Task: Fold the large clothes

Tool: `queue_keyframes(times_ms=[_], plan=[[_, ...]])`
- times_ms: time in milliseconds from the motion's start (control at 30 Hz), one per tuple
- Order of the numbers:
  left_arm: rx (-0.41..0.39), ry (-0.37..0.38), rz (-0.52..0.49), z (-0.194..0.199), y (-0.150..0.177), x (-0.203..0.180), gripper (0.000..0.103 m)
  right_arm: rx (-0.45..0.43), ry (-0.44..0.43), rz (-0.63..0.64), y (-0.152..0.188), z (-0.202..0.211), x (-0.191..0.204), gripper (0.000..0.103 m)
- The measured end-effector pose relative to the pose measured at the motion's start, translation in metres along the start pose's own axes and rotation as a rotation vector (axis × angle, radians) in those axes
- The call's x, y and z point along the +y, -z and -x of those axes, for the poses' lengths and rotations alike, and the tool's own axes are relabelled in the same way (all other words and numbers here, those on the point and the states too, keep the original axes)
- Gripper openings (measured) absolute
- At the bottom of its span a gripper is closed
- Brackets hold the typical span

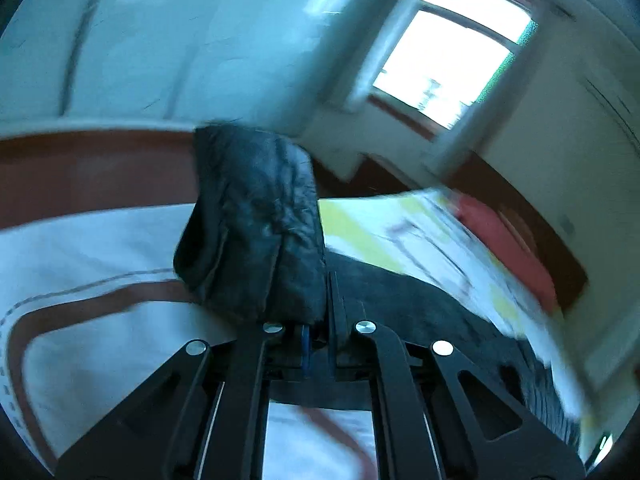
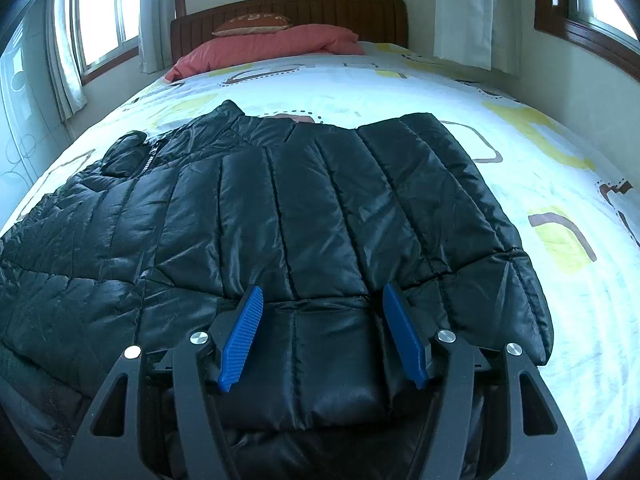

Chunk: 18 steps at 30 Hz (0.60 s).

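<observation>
A black quilted puffer jacket (image 2: 304,216) lies spread on the bed, with its right part folded over the body and its collar and zipper at the far left. My right gripper (image 2: 320,300) is open just above the jacket's near edge, its blue pads (image 2: 242,338) on either side of a quilted panel, holding nothing. My left gripper (image 1: 318,316) is shut on a bunched part of the jacket (image 1: 256,224) and holds it lifted above the bed; the view is blurred and tilted.
The bed sheet (image 2: 520,152) is white with yellow and brown shapes. A pink pillow (image 2: 272,48) and a brown cushion (image 2: 252,24) lie against the wooden headboard (image 2: 360,12). Windows and curtains (image 2: 464,8) stand on both sides. The left wrist view shows a window (image 1: 452,60).
</observation>
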<state>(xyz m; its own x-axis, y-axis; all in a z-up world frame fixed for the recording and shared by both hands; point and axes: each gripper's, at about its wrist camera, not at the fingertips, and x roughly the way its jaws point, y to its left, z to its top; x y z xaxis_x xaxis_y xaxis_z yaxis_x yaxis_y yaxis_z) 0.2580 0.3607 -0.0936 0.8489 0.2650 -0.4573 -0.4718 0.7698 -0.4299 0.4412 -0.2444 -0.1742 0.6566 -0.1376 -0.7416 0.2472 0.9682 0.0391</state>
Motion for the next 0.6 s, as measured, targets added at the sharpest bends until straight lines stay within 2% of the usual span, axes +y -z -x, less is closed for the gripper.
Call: queue_keyframes(times_ms=[100,300,433,600], plan=[[0.020,0.064,-0.149,-0.006,0.021,-0.068,0.005,-0.001,-0.003,-0.003,-0.001,-0.001,-0.002,0.062],[0.117,0.204,-0.322,-0.023,0.074,-0.177,0.005,-0.002,-0.003,-0.005,-0.002,-0.001,-0.003,0.062],[0.178,0.276,-0.437,-0.017,0.128,-0.232,0.005,-0.002,-0.002,-0.005,0.000,-0.001,-0.001,0.062],[0.226,0.319,-0.563,-0.022,0.180,-0.288,0.005,-0.005,-0.006,-0.010,-0.001,0.000,-0.003,0.062]])
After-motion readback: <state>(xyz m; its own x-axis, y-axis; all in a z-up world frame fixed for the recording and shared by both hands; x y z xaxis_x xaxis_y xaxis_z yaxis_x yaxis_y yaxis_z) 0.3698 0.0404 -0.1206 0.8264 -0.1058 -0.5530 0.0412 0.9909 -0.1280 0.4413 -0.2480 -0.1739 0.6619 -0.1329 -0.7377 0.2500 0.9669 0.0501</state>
